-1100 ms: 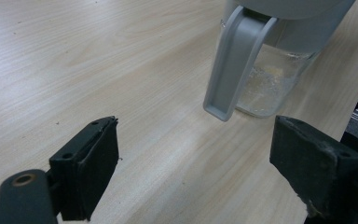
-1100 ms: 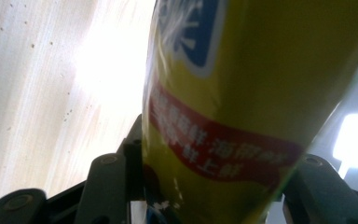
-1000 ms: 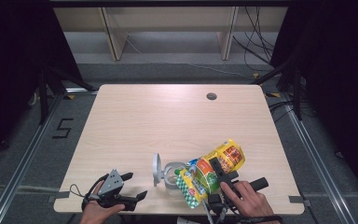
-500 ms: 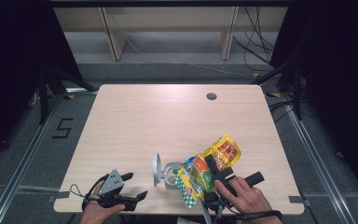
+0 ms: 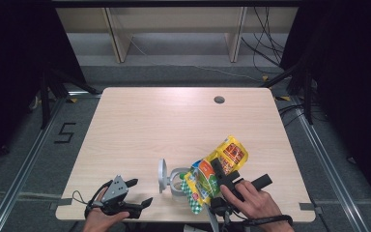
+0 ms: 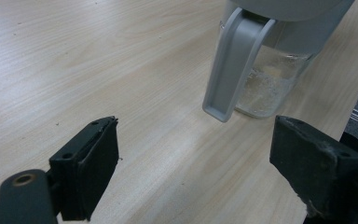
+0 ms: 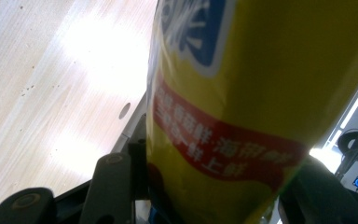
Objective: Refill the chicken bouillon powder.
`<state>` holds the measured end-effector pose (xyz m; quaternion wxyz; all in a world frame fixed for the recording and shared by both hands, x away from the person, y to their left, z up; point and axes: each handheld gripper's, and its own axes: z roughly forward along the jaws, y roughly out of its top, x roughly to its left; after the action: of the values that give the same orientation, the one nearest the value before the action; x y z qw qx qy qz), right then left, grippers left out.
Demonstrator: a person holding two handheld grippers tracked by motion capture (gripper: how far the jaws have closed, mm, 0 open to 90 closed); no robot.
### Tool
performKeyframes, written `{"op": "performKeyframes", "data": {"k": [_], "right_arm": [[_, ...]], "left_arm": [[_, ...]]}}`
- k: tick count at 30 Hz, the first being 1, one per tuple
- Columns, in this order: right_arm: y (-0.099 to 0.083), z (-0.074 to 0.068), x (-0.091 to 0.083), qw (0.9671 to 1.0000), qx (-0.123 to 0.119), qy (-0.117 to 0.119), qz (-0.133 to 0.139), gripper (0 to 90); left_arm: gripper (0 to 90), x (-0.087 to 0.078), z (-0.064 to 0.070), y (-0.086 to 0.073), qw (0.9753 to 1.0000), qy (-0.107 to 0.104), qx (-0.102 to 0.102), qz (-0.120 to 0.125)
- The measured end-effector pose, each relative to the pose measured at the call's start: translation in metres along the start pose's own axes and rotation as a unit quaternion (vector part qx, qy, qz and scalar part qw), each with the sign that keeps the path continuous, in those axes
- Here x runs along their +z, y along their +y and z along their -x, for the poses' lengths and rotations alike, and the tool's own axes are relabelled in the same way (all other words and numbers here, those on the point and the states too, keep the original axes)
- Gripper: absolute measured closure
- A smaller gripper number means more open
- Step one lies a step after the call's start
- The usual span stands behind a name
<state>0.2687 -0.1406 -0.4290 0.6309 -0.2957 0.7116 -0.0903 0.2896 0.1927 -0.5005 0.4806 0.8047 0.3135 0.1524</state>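
My right gripper [image 5: 221, 180] is clamped on a snack bag [image 5: 216, 170], its jaws pressed against the bag's sides with the yellow foil bulging between them in the right gripper view. I hold the bag tilted over the jar [image 5: 176, 179], with its lower, green-patterned end dipping toward the jar's mouth and its upper yellow end pointing away up the tabletop [image 5: 174, 121]. My left gripper [image 5: 128, 202] rests low near the front edge, jaws spread wide and holding nothing, aimed at the jar from just beside it.

I judge this to be the pouring step: the bag is brought to the jar so its contents can go in. Next I would tip the bag's lower end further over the opening and keep it centred, so nothing spills onto the wood; the left gripper could steady the jar by its handle [image 6: 230, 60].

The bag is glossy and crinkled, yellow with a red band of print and a blue patch. The jar is clear with a grey top and grey handle, its flip lid [image 5: 162, 173] standing open at its left; some pale crumbs lie at its bottom.
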Motion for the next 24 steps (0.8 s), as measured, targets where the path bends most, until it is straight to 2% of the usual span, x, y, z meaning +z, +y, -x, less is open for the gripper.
{"op": "performKeyframes", "data": {"k": [1, 2, 4, 5, 8, 9, 10, 14, 16, 17, 18, 19, 20, 22, 23, 24], "right_arm": [[0.0008, -0.0008, -0.0006, 1.0, 0.006, 0.001, -0.003, 54.2], [0.001, -0.0011, -0.0006, 1.0, 0.005, -0.001, -0.002, 54.2], [0.0013, -0.0021, -0.001, 1.0, 0.007, 0.0, -0.001, 54.4], [0.0012, -0.0027, -0.0007, 1.0, 0.007, -0.002, 0.002, 54.4], [0.0007, -0.0028, -0.0013, 1.0, 0.0, -0.001, -0.001, 54.4], [0.0005, -0.0024, -0.0009, 1.0, -0.002, 0.005, 0.001, 54.4], [0.0007, -0.0029, -0.0014, 1.0, -0.004, -0.002, -0.001, 54.5], [0.0004, -0.0021, -0.0022, 1.0, -0.005, 0.002, 0.0, 54.5], [-0.0001, -0.0017, -0.003, 1.0, -0.005, -0.006, -0.001, 54.5], [-0.0006, -0.0012, -0.0035, 1.0, -0.004, -0.007, -0.001, 54.5], [-0.0009, -0.0007, -0.004, 0.9999, -0.006, -0.008, -0.003, 54.5], [-0.001, -0.0003, -0.0042, 0.9999, -0.009, -0.008, -0.003, 54.5], [-0.0011, 0.0004, -0.0043, 0.9999, -0.013, -0.003, -0.002, 54.5], [-0.0011, 0.0004, -0.0047, 0.9998, -0.016, -0.009, -0.005, 54.5], [-0.0015, 0.0006, -0.0045, 0.9998, -0.019, -0.001, -0.003, 54.5], [-0.002, 0.0004, -0.0047, 0.9998, -0.019, -0.005, -0.005, 54.5]], "left_arm": [[15.0, 0.0002, 0.0002, 0.0, 1.0, 0.0, 0.0, 0.0], [15.0, 0.0003, 0.0016, -0.0005, 0.9999, 0.001, -0.013, -0.001], [15.0, 0.0001, 0.0013, 0.0001, 1.0, 0.001, -0.009, -0.001], [15.0, -0.0002, -0.0001, 0.0008, 1.0, 0.0, 0.003, 0.001], [15.0, -0.0001, 0.0, 0.0006, 1.0, 0.0, -0.001, 0.005], [15.0, -0.0006, -0.0008, 0.0006, 1.0, 0.002, 0.004, 0.002], [15.0, -0.0005, -0.0002, 0.0004, 1.0, 0.001, 0.001, 0.002], [15.0, -0.0012, 0.0, 0.0008, 1.0, 0.001, 0.001, 0.003], [15.0, -0.0009, -0.001, 0.0007, 1.0, 0.003, 0.005, 0.004], [15.0, 0.0003, 0.0007, 0.0002, 0.9999, 0.001, -0.007, 0.012], [15.0, 0.0002, 0.0007, 0.0002, 0.9999, 0.0, -0.007, 0.01], [15.0, -0.0008, -0.0014, 0.0006, 1.0, 0.003, 0.007, 0.002], [14.9, -0.0003, -0.0005, 0.0004, 1.0, 0.001, 0.002, 0.005], [15.0, -0.0007, 0.0, 0.0006, 1.0, -0.001, 0.002, -0.001], [15.0, -0.0004, 0.0018, 0.0, 0.9999, -0.001, -0.013, 0.0], [15.0, -0.0004, 0.0019, 0.0, 0.9999, 0.0, -0.012, 0.001]]}}
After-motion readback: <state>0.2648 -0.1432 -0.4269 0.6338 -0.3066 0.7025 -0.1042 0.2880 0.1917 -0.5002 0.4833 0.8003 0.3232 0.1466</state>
